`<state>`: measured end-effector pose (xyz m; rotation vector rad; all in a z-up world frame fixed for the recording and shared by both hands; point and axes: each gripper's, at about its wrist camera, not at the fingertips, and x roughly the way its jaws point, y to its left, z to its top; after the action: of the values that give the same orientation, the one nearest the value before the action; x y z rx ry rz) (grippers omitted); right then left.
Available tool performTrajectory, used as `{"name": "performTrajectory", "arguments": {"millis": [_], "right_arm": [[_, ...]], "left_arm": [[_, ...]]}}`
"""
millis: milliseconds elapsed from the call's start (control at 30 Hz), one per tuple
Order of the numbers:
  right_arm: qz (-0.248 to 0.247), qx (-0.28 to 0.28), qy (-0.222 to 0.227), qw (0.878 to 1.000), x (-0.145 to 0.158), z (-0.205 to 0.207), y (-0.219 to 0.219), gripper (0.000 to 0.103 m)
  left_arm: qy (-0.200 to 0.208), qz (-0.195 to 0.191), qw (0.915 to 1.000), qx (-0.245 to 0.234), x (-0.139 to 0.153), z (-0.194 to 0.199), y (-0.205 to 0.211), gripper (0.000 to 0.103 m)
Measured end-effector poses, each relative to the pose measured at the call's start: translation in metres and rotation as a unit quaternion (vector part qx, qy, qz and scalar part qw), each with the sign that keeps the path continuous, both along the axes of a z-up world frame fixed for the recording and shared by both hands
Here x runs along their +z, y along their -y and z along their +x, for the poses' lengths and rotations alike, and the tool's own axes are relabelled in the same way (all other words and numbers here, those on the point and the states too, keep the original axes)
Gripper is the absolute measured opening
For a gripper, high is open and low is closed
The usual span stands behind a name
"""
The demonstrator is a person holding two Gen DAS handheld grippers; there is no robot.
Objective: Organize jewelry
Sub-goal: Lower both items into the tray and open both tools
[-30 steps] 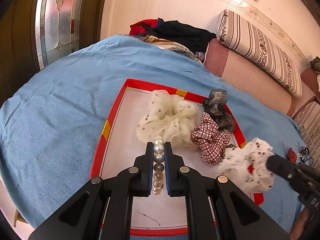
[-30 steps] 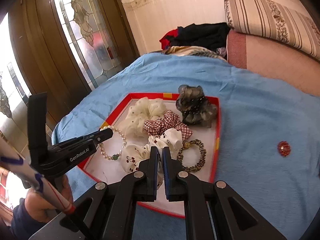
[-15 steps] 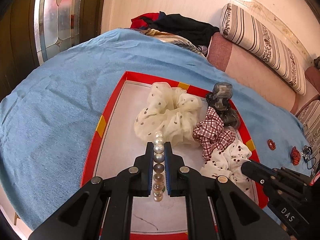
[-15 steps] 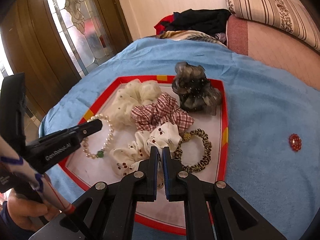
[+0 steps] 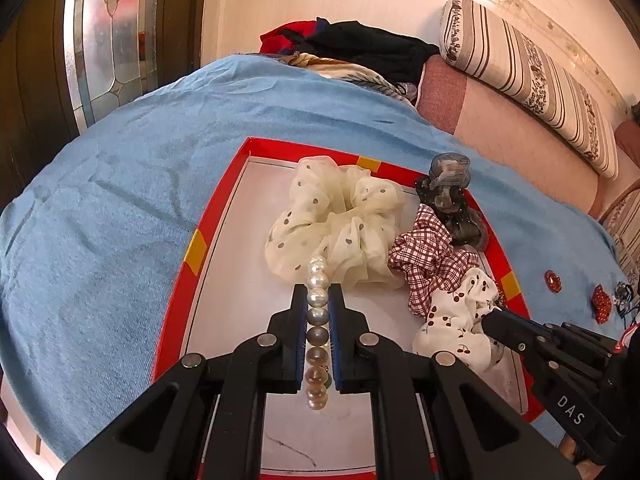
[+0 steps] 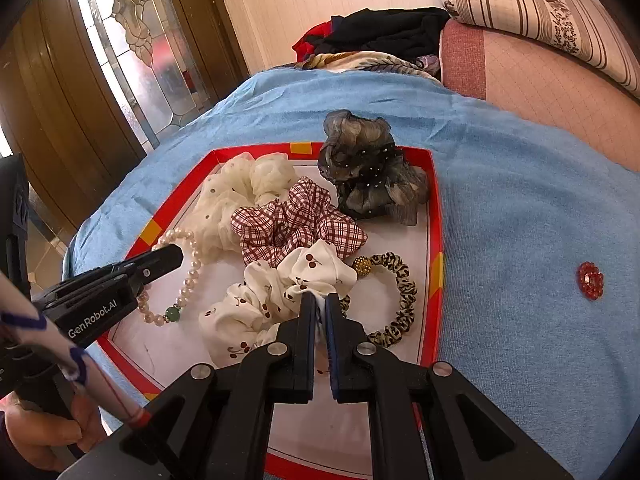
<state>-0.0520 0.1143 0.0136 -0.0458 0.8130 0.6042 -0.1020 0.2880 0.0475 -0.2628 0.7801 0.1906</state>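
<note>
A red-rimmed white tray (image 5: 216, 220) (image 6: 436, 216) lies on the blue blanket. My left gripper (image 5: 317, 300) is shut on a pearl bracelet (image 5: 317, 308), which rests low over the tray's left part; the bracelet with its green bead shows in the right wrist view (image 6: 188, 276). My right gripper (image 6: 319, 304) is shut on the white cherry-print scrunchie (image 6: 276, 300), which lies in the tray (image 5: 456, 320). Cream dotted (image 5: 336, 220), red plaid (image 6: 296, 224) and grey (image 6: 368, 176) scrunchies and a leopard hair tie (image 6: 400, 300) also lie in the tray.
A red flower brooch (image 6: 590, 280) lies on the blue blanket (image 6: 520, 200) right of the tray; two red pieces (image 5: 602, 304) and a small dark item show there too. Clothes (image 5: 360, 48) and a striped pillow (image 5: 520, 76) lie at the back. A door stands at left.
Both grippers have come lower and closer to the tray. The pearl bracelet has come down toward the tray floor, and the cherry scrunchie has moved further into the tray.
</note>
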Motion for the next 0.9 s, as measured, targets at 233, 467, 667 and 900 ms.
{"name": "performTrajectory", "arguments": {"millis": [233, 467, 667, 900], "right_arm": [[-0.006, -0.001, -0.005, 1.0, -0.006, 0.002, 0.0, 0.006], [-0.012, -0.002, -0.008, 1.0, -0.007, 0.003, -0.001, 0.006], [-0.022, -0.001, -0.008, 1.0, -0.009, 0.002, -0.002, 0.007], [-0.049, -0.001, 0.006, 0.999, -0.009, -0.004, -0.009, 0.007]], "left_arm": [[0.004, 0.02, 0.9998, -0.004, 0.001, 0.0, 0.009, 0.009], [0.005, 0.028, 0.9996, -0.004, 0.002, 0.0, 0.012, 0.009], [0.004, 0.032, 0.9995, -0.006, 0.001, 0.0, 0.014, 0.01], [0.004, 0.032, 0.9995, -0.005, 0.001, -0.001, 0.013, 0.01]]}}
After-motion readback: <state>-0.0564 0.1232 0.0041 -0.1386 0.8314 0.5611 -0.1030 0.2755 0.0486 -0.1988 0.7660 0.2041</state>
